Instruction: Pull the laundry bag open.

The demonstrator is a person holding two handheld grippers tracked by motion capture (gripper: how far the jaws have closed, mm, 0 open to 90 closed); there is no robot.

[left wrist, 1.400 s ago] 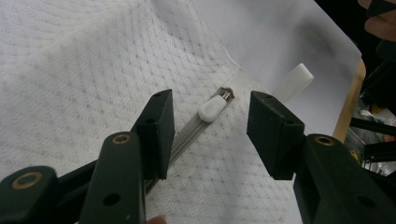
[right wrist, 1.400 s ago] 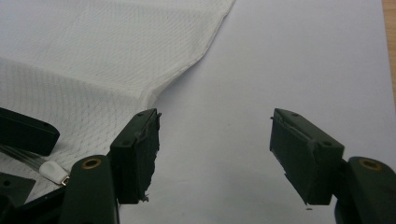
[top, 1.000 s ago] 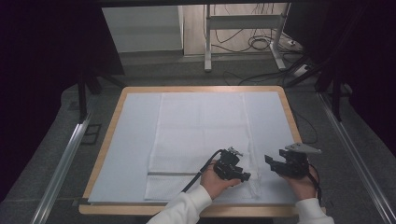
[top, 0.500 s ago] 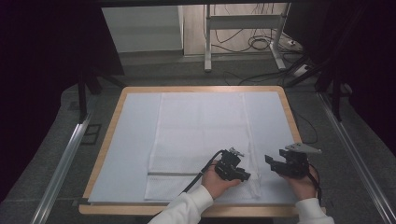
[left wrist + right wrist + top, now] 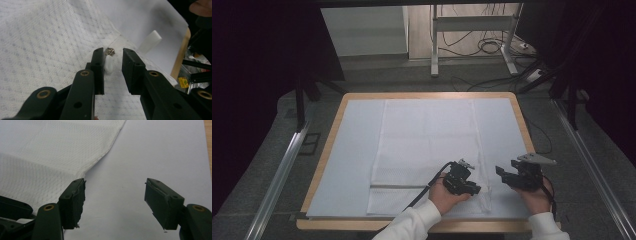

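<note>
left gripper (image 5: 113,71) lower middle of frame, jaws just been closing, still gapped around zipper pull (image 5: 109,51) and white tab, nothing pinched yet. risk: jaws close on tab or mesh alone, pull slips out. mesh bag (image 5: 427,150) white, dotted weave, flat on board (image 5: 329,145), centre of high view. right gripper (image 5: 115,200) lower right, jaws wide apart, empty, just beside bag edge.

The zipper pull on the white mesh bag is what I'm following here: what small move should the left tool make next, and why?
Probably finish closing on the zipper pull. The left tool has just been closing, the metal pull sits between its jaws near the tips, and a gap remains beside each pad, so nothing is gripped yet. The right tool stands open beside the mesh bag.
</note>
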